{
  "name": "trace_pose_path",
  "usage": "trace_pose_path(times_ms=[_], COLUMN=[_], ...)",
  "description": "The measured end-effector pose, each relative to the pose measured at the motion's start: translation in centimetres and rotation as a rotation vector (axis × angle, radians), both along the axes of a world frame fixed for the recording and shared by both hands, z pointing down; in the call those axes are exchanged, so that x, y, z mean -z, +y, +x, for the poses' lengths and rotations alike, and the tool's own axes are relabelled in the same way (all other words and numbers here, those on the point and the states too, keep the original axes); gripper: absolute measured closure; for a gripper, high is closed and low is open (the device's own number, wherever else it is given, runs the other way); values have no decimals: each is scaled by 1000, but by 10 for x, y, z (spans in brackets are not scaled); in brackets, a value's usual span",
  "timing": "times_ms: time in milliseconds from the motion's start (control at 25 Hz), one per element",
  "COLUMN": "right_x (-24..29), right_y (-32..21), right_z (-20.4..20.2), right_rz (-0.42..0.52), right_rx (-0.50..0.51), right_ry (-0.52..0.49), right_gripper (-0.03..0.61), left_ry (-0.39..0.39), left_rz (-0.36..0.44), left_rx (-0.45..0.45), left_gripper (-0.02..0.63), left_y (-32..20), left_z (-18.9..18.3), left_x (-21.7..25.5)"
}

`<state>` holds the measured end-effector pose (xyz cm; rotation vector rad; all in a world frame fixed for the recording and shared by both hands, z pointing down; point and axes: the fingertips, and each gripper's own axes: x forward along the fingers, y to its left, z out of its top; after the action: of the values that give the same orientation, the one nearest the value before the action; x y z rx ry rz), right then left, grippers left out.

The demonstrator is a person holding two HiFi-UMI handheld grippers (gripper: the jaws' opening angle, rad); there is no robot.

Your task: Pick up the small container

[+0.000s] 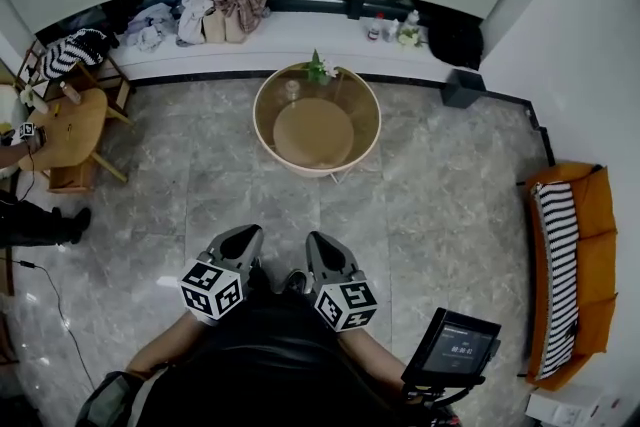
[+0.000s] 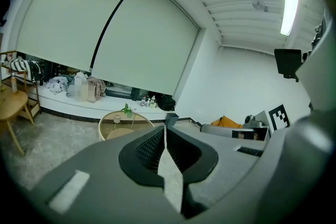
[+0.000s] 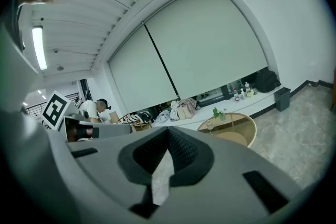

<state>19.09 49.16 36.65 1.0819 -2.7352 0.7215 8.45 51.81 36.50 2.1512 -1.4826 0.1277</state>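
My left gripper (image 1: 246, 233) & right gripper (image 1: 316, 240) sit side by side close to my body. Both jaws are clenched tip to tip w/ nothing between them. Screen (image 1: 455, 345) by my right elbow. Ahead: marble floor (image 1: 200, 195), then round table (image 1: 264, 130). The small container (image 1: 291, 87) stands on its far part, just left of a plant (image 1: 318, 67). Wooden chair (image 1: 65, 125) off left, orange sofa (image 1: 598, 235) off right, cluttered ledge (image 1: 300, 33) at the back.

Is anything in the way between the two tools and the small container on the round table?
Nothing visible. Only open floor lies between the left tool, the right tool and the round table; the small container stands on its top, with the plant beside it, not in front.
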Motion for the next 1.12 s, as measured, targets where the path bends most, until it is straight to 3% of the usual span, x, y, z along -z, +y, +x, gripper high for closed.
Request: trace_pose_path(times_ms=[280, 640, 960, 1120], right_x=[-16, -30, -25, -25], right_y=[-9, -56, -112, -131], right_z=[-13, -31, -68, -81], right_rz=[-52, -98, -92, -97], right_rx=[11, -60, -113, -149], right_ry=[5, 36, 82, 95], right_gripper=[583, 583, 583, 583], left_ry=[10, 42, 77, 80], left_rz=[-50, -66, -35, 28], left_rx=[-7, -66, -130, -183], left_gripper=[612, 612, 612, 612], left_y=[-11, -64, -127, -146], left_z=[-7, -29, -65, -78], left_x=[-16, -26, -15, -4])
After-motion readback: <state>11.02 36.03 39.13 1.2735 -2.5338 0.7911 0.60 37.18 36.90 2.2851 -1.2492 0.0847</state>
